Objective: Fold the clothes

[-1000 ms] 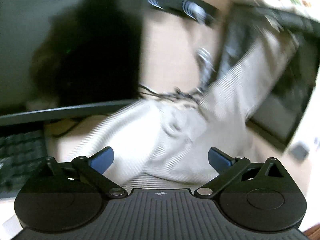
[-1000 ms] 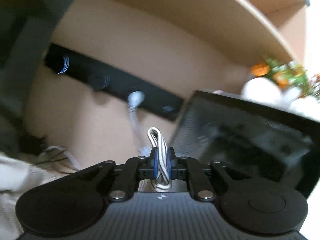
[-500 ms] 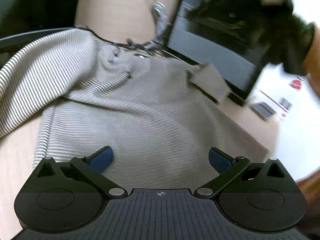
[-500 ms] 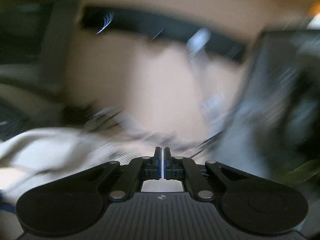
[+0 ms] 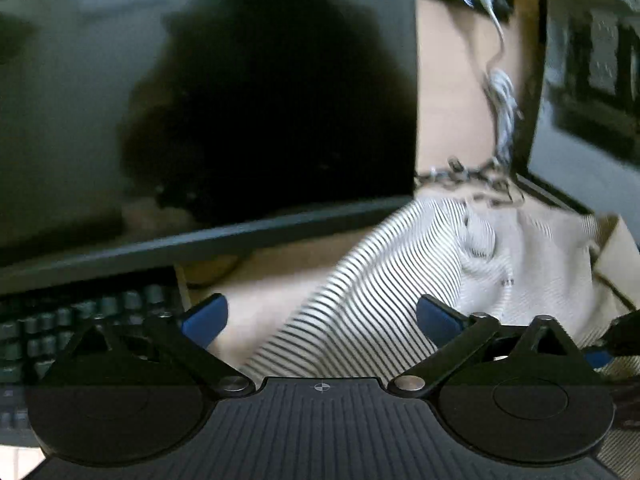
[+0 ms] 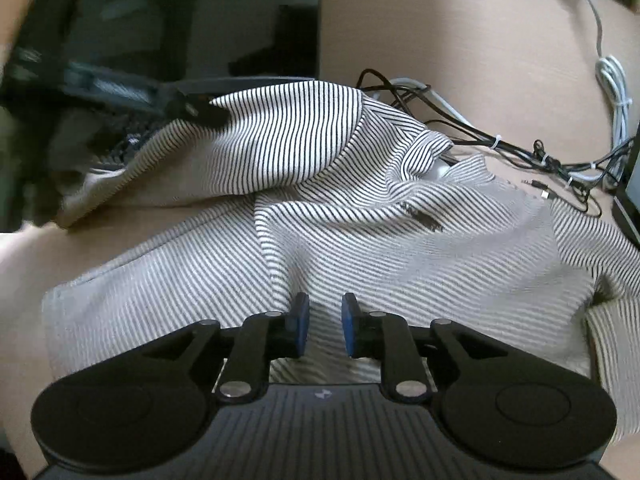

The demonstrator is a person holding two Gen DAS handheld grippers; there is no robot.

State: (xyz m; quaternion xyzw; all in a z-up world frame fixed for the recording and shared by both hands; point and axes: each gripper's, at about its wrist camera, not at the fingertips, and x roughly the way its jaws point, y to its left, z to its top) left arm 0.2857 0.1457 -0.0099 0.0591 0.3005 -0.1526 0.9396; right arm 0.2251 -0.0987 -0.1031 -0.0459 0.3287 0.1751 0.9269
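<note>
Both claws free above the striped shirt [image 6: 360, 220] on the desk [image 6: 460, 60].
My right claw [image 6: 324, 322] hangs narrowly parted near its front hem; my left claw [image 5: 320, 316] gapes wide by the far sleeve, ready to lift it.

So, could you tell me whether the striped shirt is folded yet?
Not neatly: the striped shirt lies rumpled on the desk, one part draped over.

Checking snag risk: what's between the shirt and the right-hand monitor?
A bundle of black cables on the desk, running from the shirt collar toward the monitor. Clearest in right wrist view.
</note>
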